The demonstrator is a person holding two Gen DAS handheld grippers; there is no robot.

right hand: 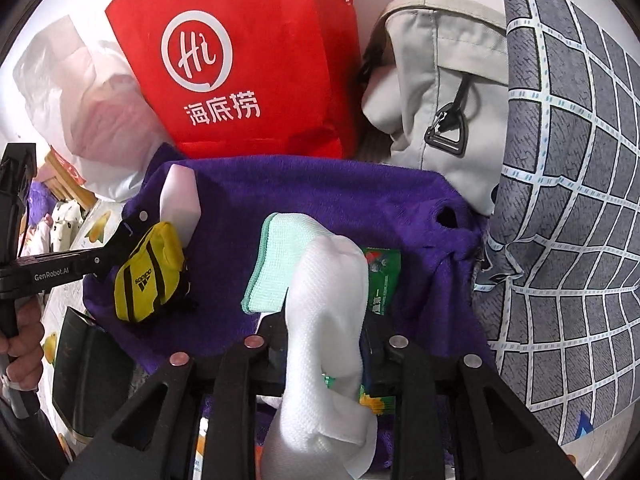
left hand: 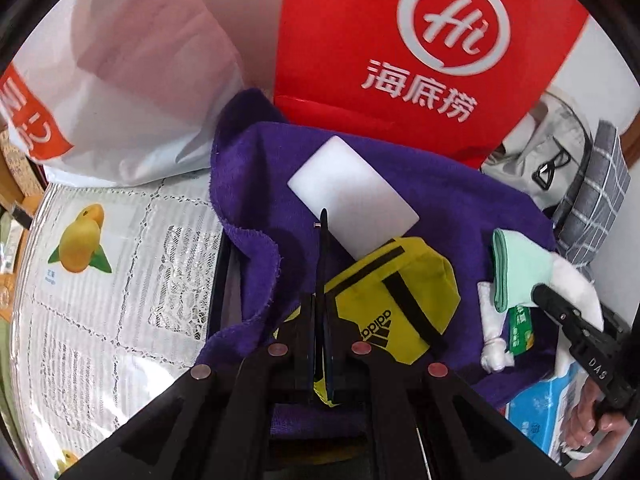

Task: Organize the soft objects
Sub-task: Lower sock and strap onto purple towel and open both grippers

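**Soft goods on the purple towel: both grippers loaded**

Landmark: the purple terry towel (right hand: 320,200), spread flat in front of the red paper bag with the white "Hi" logo (right hand: 248,60).

1. Yellow fabric pouch with black straps and an adidas mark (left hand: 392,292). Sits at the towel's left part, just in front of the white rectangular foam block (left hand: 352,196), and appears to touch it. The left gripper (left hand: 322,280) has its fingers pressed together on the pouch's edge, a thin fold of yellow fabric pinched between them.

2. White waffle-knit cloth (right hand: 324,320). Rises from the towel's near middle, pinched between the nearly closed fingers of the right gripper (right hand: 324,364).

3. Mint-green folded microfibre cloth (right hand: 276,264). Lies on the towel just behind the white cloth, partly under it.

4. Green printed packet (right hand: 380,280). Lies on the towel beside the mint cloth, largely hidden by the white cloth.

5. Behind the towel: white plastic bag (right hand: 80,92), beige canvas bag (right hand: 436,92); at its right, grey checked cushion (right hand: 560,200).

Risks, as judged: the pouch is held by a thin fold only and could slip free when lifted. The white cloth overlaps the mint cloth and packet, so raising it may drag either along. Pulling could also ruck the towel and shift the foam block.
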